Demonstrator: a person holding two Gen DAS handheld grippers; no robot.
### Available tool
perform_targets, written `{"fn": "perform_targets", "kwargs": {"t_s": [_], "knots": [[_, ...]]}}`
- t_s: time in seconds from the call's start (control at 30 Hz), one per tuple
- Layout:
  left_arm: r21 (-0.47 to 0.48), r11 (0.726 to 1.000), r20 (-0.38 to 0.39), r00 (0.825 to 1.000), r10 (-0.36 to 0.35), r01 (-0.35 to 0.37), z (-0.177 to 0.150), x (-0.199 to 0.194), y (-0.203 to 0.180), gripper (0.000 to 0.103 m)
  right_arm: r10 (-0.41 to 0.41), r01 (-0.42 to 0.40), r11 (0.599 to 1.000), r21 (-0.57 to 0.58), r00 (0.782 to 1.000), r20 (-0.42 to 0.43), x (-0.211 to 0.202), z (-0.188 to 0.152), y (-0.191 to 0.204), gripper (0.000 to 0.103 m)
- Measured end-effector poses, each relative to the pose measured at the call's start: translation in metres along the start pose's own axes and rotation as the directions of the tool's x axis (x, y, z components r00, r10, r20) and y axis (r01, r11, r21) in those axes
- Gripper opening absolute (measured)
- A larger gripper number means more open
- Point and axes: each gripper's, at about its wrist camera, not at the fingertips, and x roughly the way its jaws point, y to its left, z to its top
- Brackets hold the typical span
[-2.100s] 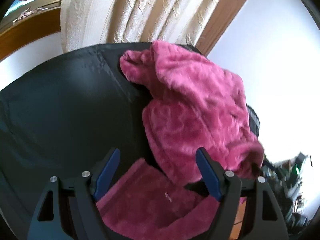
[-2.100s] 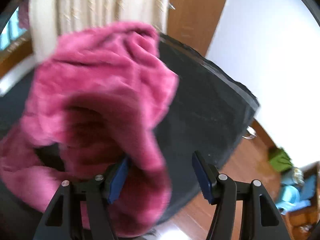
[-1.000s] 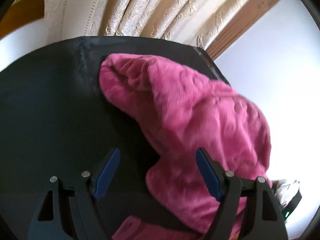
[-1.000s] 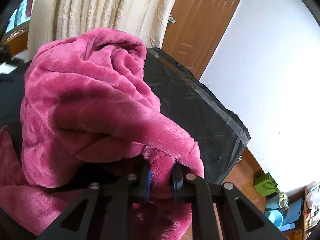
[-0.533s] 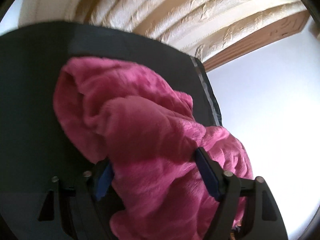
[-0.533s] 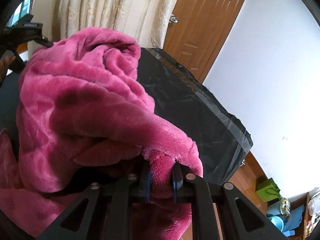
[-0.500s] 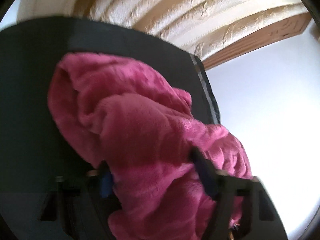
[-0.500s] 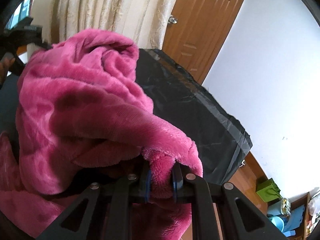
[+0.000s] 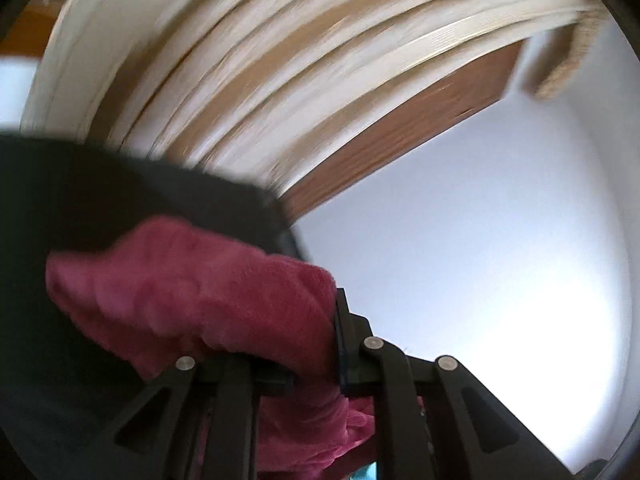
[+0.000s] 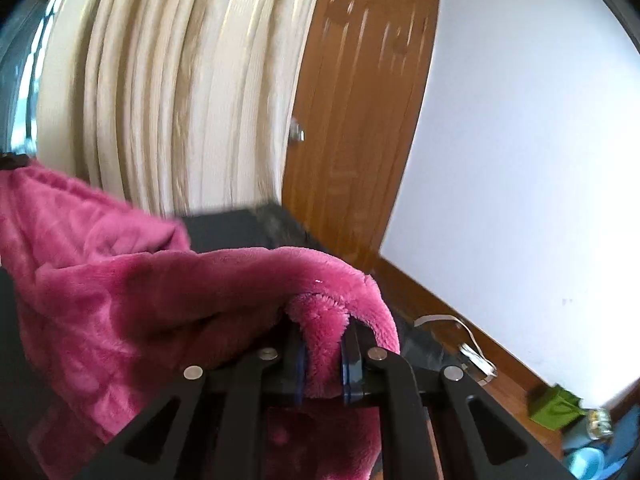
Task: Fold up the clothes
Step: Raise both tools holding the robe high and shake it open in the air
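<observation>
Left gripper [image 9: 316, 360]: jaws just closed, now clenched on a fold of the pink fleece garment [image 9: 192, 300], which bunches over the fingers and spreads leftward above the black table cover [image 9: 100, 200]. Right gripper [image 10: 323, 360]: clamped on another plush edge of the same garment [image 10: 120, 300], cloth draping left and down. Beyond: cream curtains [image 10: 180, 100], wooden door [image 10: 360, 120], white wall [image 10: 520, 160], blurred

The plush garment [image 10: 120, 300] was magenta pink, lying on a black table [image 10: 224, 232]. The curtain [image 10: 168, 92] was cream with vertical ribbing; the door [image 10: 360, 112] was brown wood, the wall [image 10: 520, 160] white.
</observation>
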Motion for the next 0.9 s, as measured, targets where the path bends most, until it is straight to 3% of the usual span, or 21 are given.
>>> {"fn": "perform_targets", "kwargs": {"t_s": [0.1,0.2,0.37,0.53,0.63,0.7,0.73,0.77,0.9], "knots": [[0.09,0.996,0.127,0.991,-0.033,0.021,0.011,-0.053,-0.057,0.012,0.068,-0.072,0.996,0.051,0.996,0.063,-0.014,0.019,-0.014,0.013],[0.163,0.986,0.232,0.971,-0.053,0.015,0.016,-0.098,-0.105,0.012,0.173,-0.185,0.977,0.11,0.979,0.104,-0.024,0.03,-0.025,0.013],[0.257,0.966,0.338,0.939,-0.07,-0.021,0.01,-0.155,-0.162,0.012,0.409,-0.423,0.898,0.118,0.904,0.124,-0.036,0.035,-0.02,0.013],[0.368,0.926,0.383,0.921,-0.07,-0.083,-0.009,-0.191,-0.203,0.012,0.511,-0.518,0.854,0.055,0.853,0.105,-0.046,0.023,0.0,0.015],[0.391,0.917,0.38,0.921,-0.081,-0.08,-0.01,-0.202,-0.215,0.012,0.534,-0.535,0.845,0.022,0.845,0.04,-0.053,0.004,0.019,0.029],[0.393,0.916,0.387,0.919,-0.083,-0.082,-0.008,-0.208,-0.22,0.012,0.553,-0.553,0.833,-0.01,0.833,0.0,-0.052,-0.007,0.032,0.046],[0.393,0.916,0.391,0.917,-0.081,-0.086,-0.007,-0.21,-0.222,0.012,0.565,-0.565,0.824,-0.03,0.825,-0.014,-0.056,-0.015,0.039,0.06],[0.392,0.915,0.395,0.915,-0.08,-0.09,-0.006,-0.212,-0.224,0.012,0.577,-0.577,0.815,-0.047,0.816,-0.027,-0.061,-0.021,0.045,0.065],[0.418,0.903,0.408,0.909,-0.088,-0.1,-0.006,-0.224,-0.234,0.012,0.621,-0.626,0.775,-0.09,0.78,-0.077,-0.085,-0.047,0.056,0.066]]}}
